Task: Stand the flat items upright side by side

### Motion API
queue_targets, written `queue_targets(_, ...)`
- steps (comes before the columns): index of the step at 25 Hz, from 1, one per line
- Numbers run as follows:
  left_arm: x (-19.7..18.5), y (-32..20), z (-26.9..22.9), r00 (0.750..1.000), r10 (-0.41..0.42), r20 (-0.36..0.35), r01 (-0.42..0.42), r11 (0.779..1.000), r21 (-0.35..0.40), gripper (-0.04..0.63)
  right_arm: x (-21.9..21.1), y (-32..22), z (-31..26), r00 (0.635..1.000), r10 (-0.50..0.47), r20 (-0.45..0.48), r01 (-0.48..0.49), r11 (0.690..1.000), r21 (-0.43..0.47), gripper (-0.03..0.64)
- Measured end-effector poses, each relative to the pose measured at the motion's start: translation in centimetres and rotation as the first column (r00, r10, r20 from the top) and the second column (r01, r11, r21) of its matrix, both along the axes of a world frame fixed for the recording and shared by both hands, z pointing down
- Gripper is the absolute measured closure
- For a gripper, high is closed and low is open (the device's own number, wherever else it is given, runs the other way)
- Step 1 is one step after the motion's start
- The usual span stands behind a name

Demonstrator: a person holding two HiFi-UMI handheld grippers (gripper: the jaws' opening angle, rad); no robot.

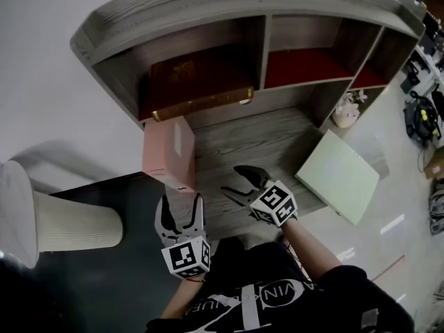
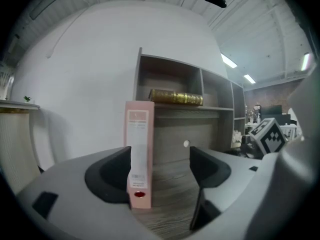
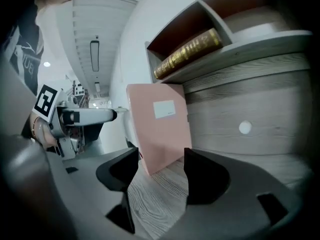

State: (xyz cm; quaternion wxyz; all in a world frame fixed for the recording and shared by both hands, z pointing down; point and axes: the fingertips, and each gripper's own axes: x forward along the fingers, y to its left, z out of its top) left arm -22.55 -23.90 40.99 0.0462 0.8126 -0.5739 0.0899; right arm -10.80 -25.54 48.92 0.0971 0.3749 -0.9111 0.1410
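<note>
A pink binder [image 1: 168,151] stands upright on the grey wooden desk [image 1: 270,141], in front of the shelf's left compartment. My left gripper [image 1: 182,207] is just short of its near edge, open and touching nothing. In the left gripper view the binder's spine [image 2: 139,154] stands beyond the left jaw and apart from it, and the gripper [image 2: 160,159] is empty. My right gripper [image 1: 234,182] is open to the binder's right; in its own view it [image 3: 161,159] faces the binder's broad side [image 3: 160,129]. A pale green folder [image 1: 338,175] lies flat at the desk's right. A dark red book with gold edges [image 1: 198,82] lies flat in the shelf.
The grey shelf unit [image 1: 263,44] has red-lined compartments along the desk's back. A small pale ornament [image 1: 345,109] sits at its lower right. A white ribbed cylinder [image 1: 62,220] stands at the left on a dark surface. Cables and gear lie on the floor [image 1: 423,116] to the right.
</note>
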Motion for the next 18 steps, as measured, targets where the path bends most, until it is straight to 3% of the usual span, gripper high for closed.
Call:
queue_targets(4,6.9,1.8,2.2,0.989,0.145,-0.015,-0.146,0.987,-0.072,0.244,6.4,3.0,0.2,0.994,0.108,-0.027,-0.108,0.994,-0.004,0.324)
queue_targets(7,12.6,2.7,3.9,0.962,0.265,-0.062,-0.271,0.954,-0.128,0.244,11.7,5.8,0.4,0.978,0.200,-0.060,-0.201,0.980,-0.008,0.324)
queue_targets(12,21.8,5.3,6.0,0.893,0.436,-0.113,-0.450,0.871,-0.195,0.242,20.9,11.2,1.9,0.927,0.358,-0.114,-0.364,0.930,-0.040,0.324)
queue_targets(18,30.2,9.8,8.2,0.786,0.591,-0.183,-0.618,0.736,-0.278,0.242,29.6,17.4,3.1,0.813,0.568,-0.126,-0.579,0.812,-0.073,0.324)
